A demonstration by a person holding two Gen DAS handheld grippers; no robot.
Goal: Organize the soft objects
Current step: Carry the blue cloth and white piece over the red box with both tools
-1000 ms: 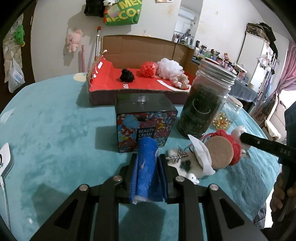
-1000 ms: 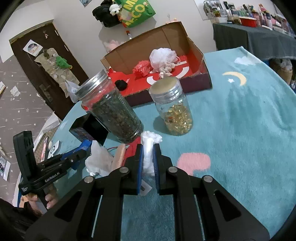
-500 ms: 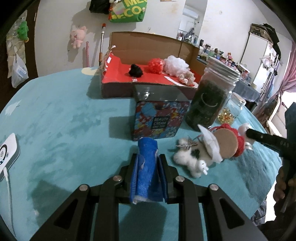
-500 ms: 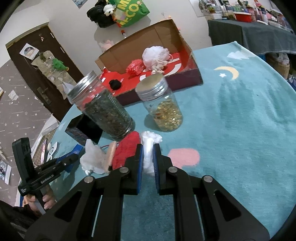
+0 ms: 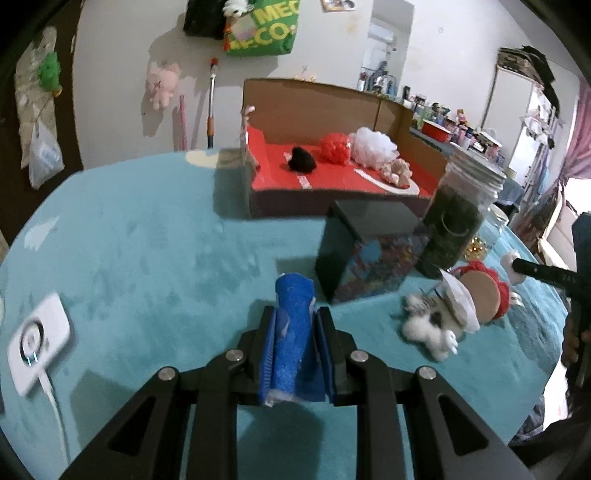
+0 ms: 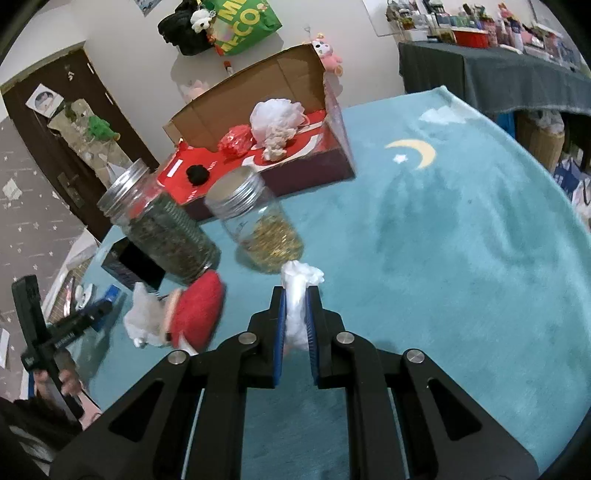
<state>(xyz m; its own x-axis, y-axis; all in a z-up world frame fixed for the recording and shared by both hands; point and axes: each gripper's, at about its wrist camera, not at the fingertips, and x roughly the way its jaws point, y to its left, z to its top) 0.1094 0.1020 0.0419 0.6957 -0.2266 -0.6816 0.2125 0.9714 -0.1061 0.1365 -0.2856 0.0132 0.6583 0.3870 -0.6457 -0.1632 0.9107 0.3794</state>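
Your left tongs (image 5: 296, 325) are clamped on a blue sponge-like roll (image 5: 294, 314), held just above the bench (image 5: 147, 258). Your right tongs (image 6: 296, 317) are pinched nearly closed on a white fluffy piece (image 6: 297, 291), also over the bench.

Cardboard box (image 5: 317, 107) at the far side, flap up, red floor: a black pom (image 5: 301, 159), a red mesh puff (image 5: 334, 147), a white mesh puff (image 5: 373, 146) and a small pinkish plush (image 5: 397, 171) lie inside. Tall jar (image 6: 162, 225) with metal lid holds dark green stuff; shorter jar (image 6: 258, 225) holds gold bits. A printed tin box (image 5: 369, 251) stands beside the tall jar, lid on, contents hidden.

A white plush toy with red knit hat (image 5: 454, 306) lies near the tall jar, blurred. White charger puck (image 5: 37, 332) with cable at the left edge.

Bench cover is teal fleece with a moon print (image 6: 412, 151). Green bag (image 6: 243, 18) hangs on the wall; dark door (image 6: 48, 147) at left. Cluttered shelf far right, too small to read.
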